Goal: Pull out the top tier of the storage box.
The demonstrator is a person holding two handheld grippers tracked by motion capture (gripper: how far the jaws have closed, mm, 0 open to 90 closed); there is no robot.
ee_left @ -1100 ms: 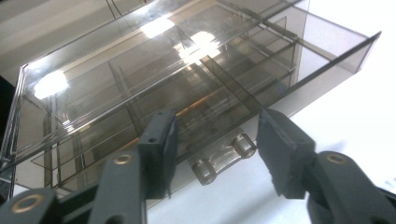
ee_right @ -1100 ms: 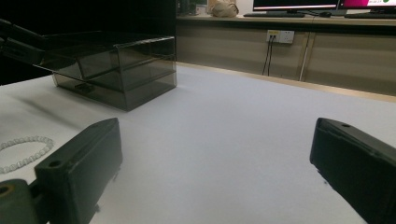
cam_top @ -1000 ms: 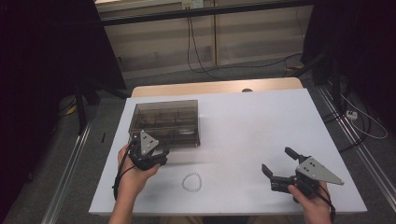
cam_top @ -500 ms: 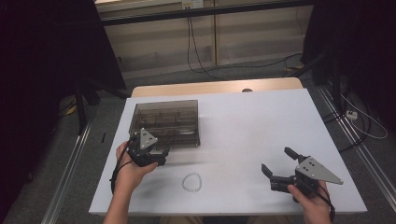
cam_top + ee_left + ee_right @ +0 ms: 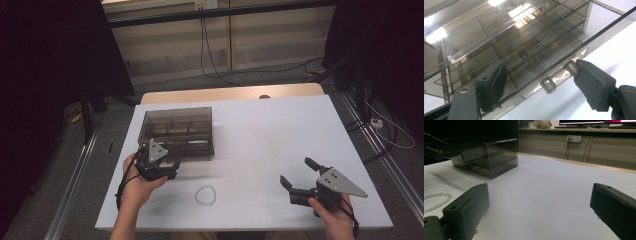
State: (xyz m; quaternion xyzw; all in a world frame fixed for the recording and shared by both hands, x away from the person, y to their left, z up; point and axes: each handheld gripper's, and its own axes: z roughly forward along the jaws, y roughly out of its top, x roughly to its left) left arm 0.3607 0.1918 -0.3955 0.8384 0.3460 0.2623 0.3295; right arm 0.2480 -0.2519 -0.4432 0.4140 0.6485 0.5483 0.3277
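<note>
Left gripper view: left gripper is sitting at the front of the smoked box, jaws wide, straddling the clear drawer handle. The right-hand jaw is touching or nearly touching one end of the handle; the other jaw is well apart from it, up against the drawer front. Nothing is gripped yet.

High view: the box is sitting on the left half of the white table, and the left gripper is at its near front edge. A white bead bracelet is lying loose on the table, just in front of the box and between the two hands. The right gripper is hovering low at the near right, jaws wide and holding nothing, well apart from the bracelet.

Right gripper view: right gripper jaws are gaping, bracelet off to the far left, box beyond.

Likely step: opening a drawer, probably for the bracelet. To do it well, the left gripper is needing to shift sideways so the handle sits centred between the jaws, then close squarely on the bar, not on one end post. Pull straight out along the drawer's run and keep it level; the box looks light and could slide toward the person, so go slowly. The right gripper is free to brace the box or go for the bracelet.
</note>
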